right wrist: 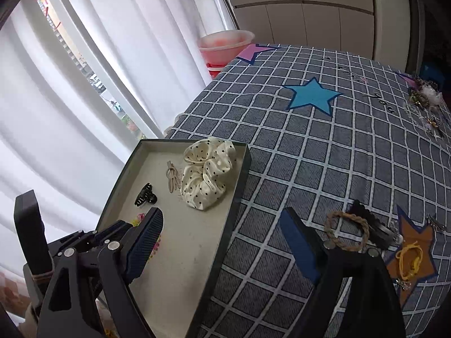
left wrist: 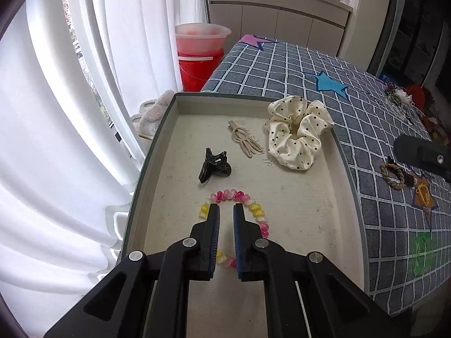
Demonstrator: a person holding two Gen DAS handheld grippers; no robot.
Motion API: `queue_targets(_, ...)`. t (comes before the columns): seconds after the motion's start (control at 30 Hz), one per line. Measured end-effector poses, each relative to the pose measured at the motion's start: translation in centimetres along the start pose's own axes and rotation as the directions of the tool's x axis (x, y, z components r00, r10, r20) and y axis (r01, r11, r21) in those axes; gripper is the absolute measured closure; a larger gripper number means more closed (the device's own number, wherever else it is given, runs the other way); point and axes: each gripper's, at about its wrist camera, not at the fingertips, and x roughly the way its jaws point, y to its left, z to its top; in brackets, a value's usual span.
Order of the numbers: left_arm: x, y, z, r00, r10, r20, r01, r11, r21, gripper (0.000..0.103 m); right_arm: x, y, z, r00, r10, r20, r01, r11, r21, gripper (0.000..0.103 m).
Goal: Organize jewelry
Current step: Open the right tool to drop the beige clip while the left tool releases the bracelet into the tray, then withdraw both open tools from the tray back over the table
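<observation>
An open grey tray [left wrist: 157, 140] on the checked tablecloth holds a cream polka-dot scrunchie [left wrist: 296, 132], a beige hair clip [left wrist: 248, 140], a black claw clip [left wrist: 212, 164] and a pink-and-yellow spiral hair tie [left wrist: 234, 195]. My left gripper [left wrist: 226, 207] hovers over the spiral tie, its jaws almost together with nothing between them. My right gripper [right wrist: 222, 212] stands wide open and empty above the tray's right edge. Just past its right finger lie a braided brown hair tie [right wrist: 346, 233], a black clip [right wrist: 372, 225] and a yellow cord [right wrist: 410, 259].
More jewelry is heaped at the cloth's far right edge [right wrist: 422, 95]. A red bucket with a basin on it [left wrist: 197, 56] stands beyond the table's far left corner, by white curtains. Fluffy slippers [left wrist: 155, 109] lie on the floor. A pale cabinet [right wrist: 304, 19] stands behind.
</observation>
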Motion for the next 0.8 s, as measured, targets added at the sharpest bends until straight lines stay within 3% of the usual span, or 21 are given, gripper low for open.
queue_targets(0.03, -0.1, -0.1, -0.1, 1.000, 0.001, 0.002, -0.001, 1.000, 0.002, 0.086, -0.3, 0.0, -0.4, 1.000, 0.001, 0.001, -0.001, 1.000, 0.001, 0.012)
queue_targets(0.07, -0.3, -0.3, -0.1, 1.000, 0.004, 0.004, -0.004, 1.000, 0.003, 0.086, -0.6, -0.3, -0.7, 1.000, 0.000, 0.004, 0.000, 1.000, 0.003, 0.000)
queue_targets(0.13, -0.7, -0.5, -0.3, 1.000, 0.004, 0.007, -0.004, 1.000, 0.007, 0.085, -1.5, -0.3, -1.5, 1.000, -0.005, 0.020, 0.005, 1.000, 0.001, 0.000)
queue_targets(0.17, -0.9, -0.6, -0.4, 1.000, 0.004, 0.008, -0.005, 1.000, 0.009, 0.051, -2.1, -0.4, -2.0, 1.000, -0.008, 0.028, 0.008, 1.000, 0.000, 0.000)
queue_targets(0.2, -1.2, -0.8, -0.4, 1.000, 0.012, 0.010, -0.012, 1.000, 0.005, 0.000, -2.5, -0.4, -2.4, 0.999, -0.010, 0.036, 0.010, 1.000, -0.002, 0.000)
queue_targets(0.3, -2.3, -1.4, -0.5, 0.997, 0.037, 0.063, -0.038, 0.999, 0.022, 0.000, -3.7, -0.7, -3.5, 0.998, -0.023, 0.053, 0.023, 1.000, -0.003, 0.000)
queue_targets(0.5, -3.4, -3.3, -0.6, 0.995, 0.024, 0.092, -0.029, 0.998, 0.049, 0.000, -5.9, -2.2, -6.0, 0.992, -0.080, 0.094, 0.078, 0.997, 0.028, 0.000)
queue_targets(0.67, -5.1, -6.0, -1.2, 0.995, -0.011, 0.103, 0.002, 0.996, 0.094, 0.000, -8.2, -4.2, -8.0, 0.984, -0.122, 0.133, 0.112, 0.991, 0.077, 0.000)
queue_targets(0.8, -6.1, -8.6, -1.7, 0.993, -0.057, 0.103, 0.043, 0.990, 0.133, 0.000, -9.5, -6.4, -9.7, 0.984, -0.140, 0.111, 0.125, 0.984, 0.130, 0.000)
